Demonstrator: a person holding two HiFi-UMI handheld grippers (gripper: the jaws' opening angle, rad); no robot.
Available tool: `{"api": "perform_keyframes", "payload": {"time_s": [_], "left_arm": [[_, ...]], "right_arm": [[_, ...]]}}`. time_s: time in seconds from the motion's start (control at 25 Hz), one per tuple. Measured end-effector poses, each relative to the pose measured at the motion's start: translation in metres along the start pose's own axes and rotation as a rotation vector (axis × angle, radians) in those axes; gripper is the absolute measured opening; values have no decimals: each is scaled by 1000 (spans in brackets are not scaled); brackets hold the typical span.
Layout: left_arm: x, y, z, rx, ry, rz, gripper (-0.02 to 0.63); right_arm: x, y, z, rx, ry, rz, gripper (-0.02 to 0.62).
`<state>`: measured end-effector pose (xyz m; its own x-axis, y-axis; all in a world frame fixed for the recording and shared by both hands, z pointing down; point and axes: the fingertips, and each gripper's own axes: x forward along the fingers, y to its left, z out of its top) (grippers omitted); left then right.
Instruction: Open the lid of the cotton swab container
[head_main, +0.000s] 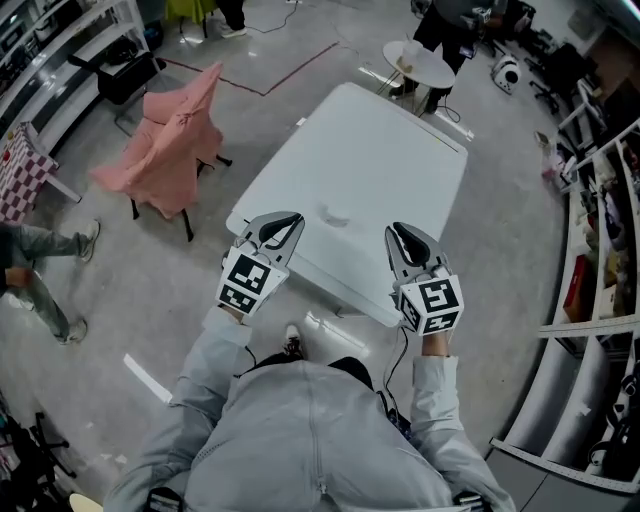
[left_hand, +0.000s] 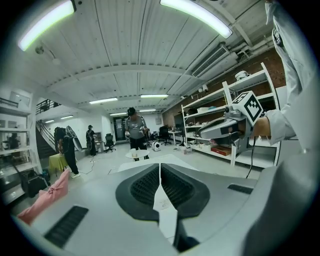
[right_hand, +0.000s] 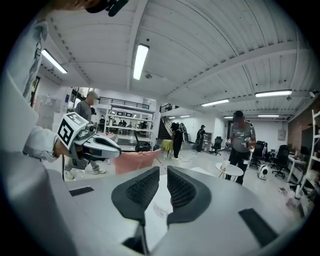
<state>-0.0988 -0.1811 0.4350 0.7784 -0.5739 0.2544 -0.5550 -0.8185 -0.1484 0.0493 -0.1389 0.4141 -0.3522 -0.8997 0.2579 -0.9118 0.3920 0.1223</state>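
Both grippers are held side by side over the near edge of the white table (head_main: 400, 160), well apart from each other and pointing toward its far end.

Left gripper (head_main: 287, 224): in its own view the jaws (left_hand: 160, 172) are pressed together along the whole seam, with nothing between them. The right gripper view shows it from the side (right_hand: 116, 150), at the left, marker cube toward the hand.

Right gripper (head_main: 402, 236): jaws drawn together, leaving only a thin slit at the tips (right_hand: 163, 176); nothing is gripped. It also shows at the right of the left gripper view (left_hand: 205, 134).

Task item: a small pale, see-through object (head_main: 335, 216) lies on the table's near half, beyond the gripper tips and between them, somewhat nearer the left one. It is probably the cotton swab container, but it is too faint to tell its shape or whether the lid is on. Neither gripper touches it.

Surroundings: a chair draped in pink cloth (head_main: 170, 150) stands on the floor left of the table. A small round table (head_main: 420, 62) stands past the far end, with a person (left_hand: 135, 127) standing at it. Shelving (head_main: 600, 250) runs along the right wall. Another person's legs (head_main: 40, 275) are at the far left edge.
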Motion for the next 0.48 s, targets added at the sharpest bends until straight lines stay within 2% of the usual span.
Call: {"api": "perform_keyframes", "payload": {"time_s": [0.08, 0.2, 0.48], "left_arm": [[8, 5, -6, -7, 10, -2, 28], [22, 7, -10, -14, 17, -8, 28], [55, 23, -26, -61, 72, 58, 28]], "right_arm": [[11, -2, -9, 4, 14, 23, 59], [26, -11, -22, 11, 40, 68, 133], [68, -33, -54, 11, 84, 215, 198]]}}
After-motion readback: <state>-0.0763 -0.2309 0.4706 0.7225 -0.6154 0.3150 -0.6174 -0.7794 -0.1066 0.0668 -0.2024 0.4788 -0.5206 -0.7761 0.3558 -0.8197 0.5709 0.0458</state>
